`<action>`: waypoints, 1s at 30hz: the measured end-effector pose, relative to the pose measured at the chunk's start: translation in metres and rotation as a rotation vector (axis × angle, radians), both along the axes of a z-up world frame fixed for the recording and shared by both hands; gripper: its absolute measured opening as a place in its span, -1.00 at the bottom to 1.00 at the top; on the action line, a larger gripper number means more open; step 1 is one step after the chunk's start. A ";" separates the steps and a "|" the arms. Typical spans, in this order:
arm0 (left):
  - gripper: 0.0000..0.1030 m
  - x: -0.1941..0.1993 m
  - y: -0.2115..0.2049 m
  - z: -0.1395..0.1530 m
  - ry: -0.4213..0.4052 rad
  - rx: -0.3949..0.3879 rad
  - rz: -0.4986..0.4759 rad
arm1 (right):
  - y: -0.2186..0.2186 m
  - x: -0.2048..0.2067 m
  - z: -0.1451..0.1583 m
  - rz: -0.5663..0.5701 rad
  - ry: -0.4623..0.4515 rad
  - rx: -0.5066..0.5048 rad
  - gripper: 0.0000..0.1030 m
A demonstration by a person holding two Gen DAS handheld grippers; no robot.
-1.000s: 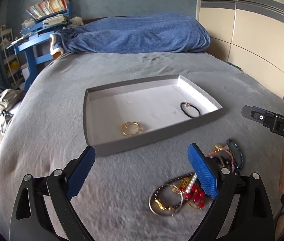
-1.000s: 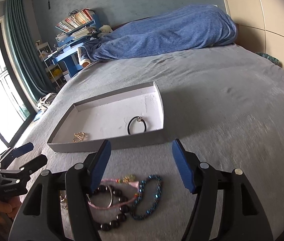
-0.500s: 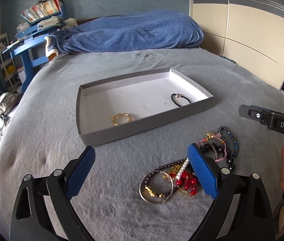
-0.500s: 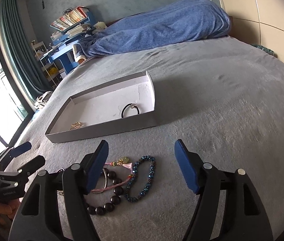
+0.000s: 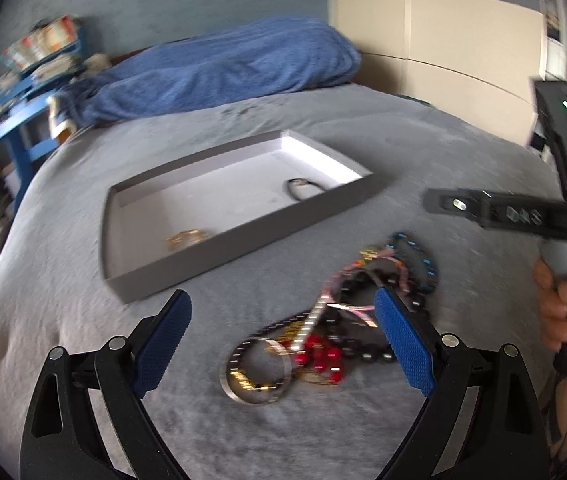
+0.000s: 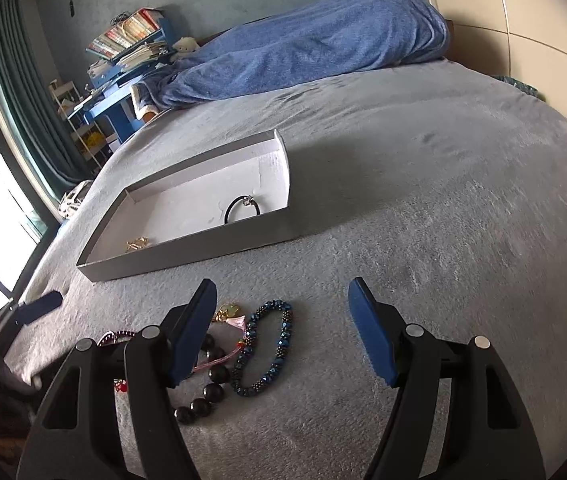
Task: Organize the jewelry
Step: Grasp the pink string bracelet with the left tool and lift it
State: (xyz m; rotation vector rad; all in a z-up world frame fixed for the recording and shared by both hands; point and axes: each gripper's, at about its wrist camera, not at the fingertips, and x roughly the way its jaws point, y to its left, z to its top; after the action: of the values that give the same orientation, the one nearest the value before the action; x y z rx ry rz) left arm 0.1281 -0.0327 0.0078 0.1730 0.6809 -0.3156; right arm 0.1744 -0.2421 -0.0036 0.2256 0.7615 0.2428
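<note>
The right gripper (image 5: 479, 210) reads "DAS" on its side; both it and the left gripper (image 5: 283, 344) hover with jaws spread, empty, over the bracelets (image 5: 323, 344) on the bed (image 6: 443, 200).

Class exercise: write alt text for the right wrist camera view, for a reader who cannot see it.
An open black right gripper with blue pads hovers over a dark blue beaded bracelet lying on a grey bedspread beside black beads. Beyond sits a shallow grey cardboard tray holding a black hair tie and a small gold piece.
</note>
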 end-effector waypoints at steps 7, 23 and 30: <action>0.78 -0.009 -0.031 -0.014 0.000 0.080 -0.103 | -0.008 0.002 -0.002 -0.022 0.018 0.031 0.32; -0.93 0.023 -0.033 -0.015 0.031 -0.016 -0.110 | -0.008 0.001 -0.006 -0.025 0.035 0.057 0.32; -0.94 0.022 -0.003 0.011 -0.037 -0.116 -0.032 | -0.010 0.002 -0.008 -0.031 0.045 0.061 0.32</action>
State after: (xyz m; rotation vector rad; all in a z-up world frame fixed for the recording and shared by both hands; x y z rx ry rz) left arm 0.1500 -0.0361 0.0186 0.0791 0.6217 -0.3810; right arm 0.1767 -0.2525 -0.0112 0.3012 0.7956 0.2318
